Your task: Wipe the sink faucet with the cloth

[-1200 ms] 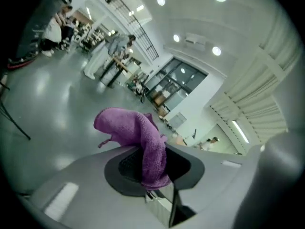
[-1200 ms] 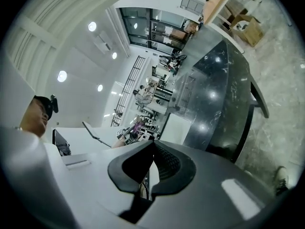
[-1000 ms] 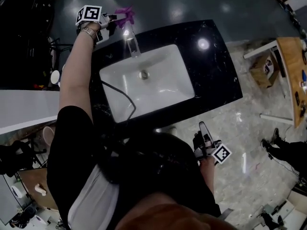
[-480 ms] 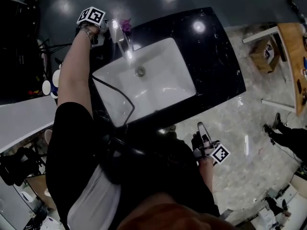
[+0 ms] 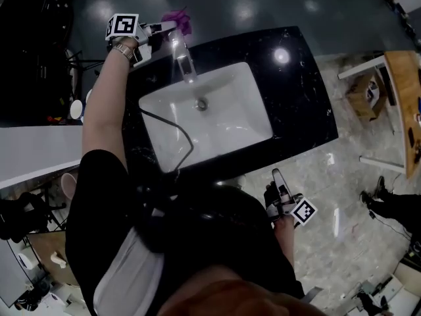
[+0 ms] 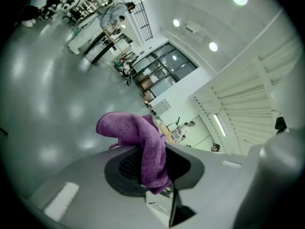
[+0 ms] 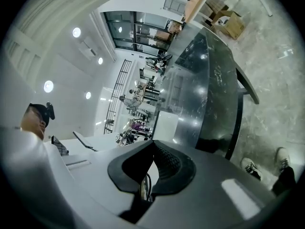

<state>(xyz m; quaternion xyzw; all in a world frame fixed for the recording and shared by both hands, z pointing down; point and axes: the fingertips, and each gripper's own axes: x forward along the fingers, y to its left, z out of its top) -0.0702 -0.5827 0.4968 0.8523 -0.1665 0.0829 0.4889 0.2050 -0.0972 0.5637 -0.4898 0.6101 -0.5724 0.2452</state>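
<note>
In the head view a chrome faucet (image 5: 183,55) stands at the back rim of a white sink (image 5: 227,133) set in a black counter (image 5: 299,97). My left gripper (image 5: 166,26) reaches over the counter's back left corner, just behind the faucet's top. It is shut on a purple cloth (image 5: 178,20) (image 6: 138,133) that bunches out past the jaws, close to the faucet; contact is not visible. My right gripper (image 5: 277,174) (image 7: 151,150) hangs low by the person's side, off the counter's front edge, shut and with nothing in it.
A black cable (image 5: 176,133) runs from the person's chest over the sink's front left rim. A wooden table (image 5: 402,104) and a cardboard box (image 5: 364,94) stand at the right. Someone's feet (image 5: 385,199) are on the marble floor. A white ledge (image 5: 33,151) lies at the left.
The left gripper swung the cloth in close behind the faucet half a second ago and has come back to nearly where it began. The right gripper has kept still.
</note>
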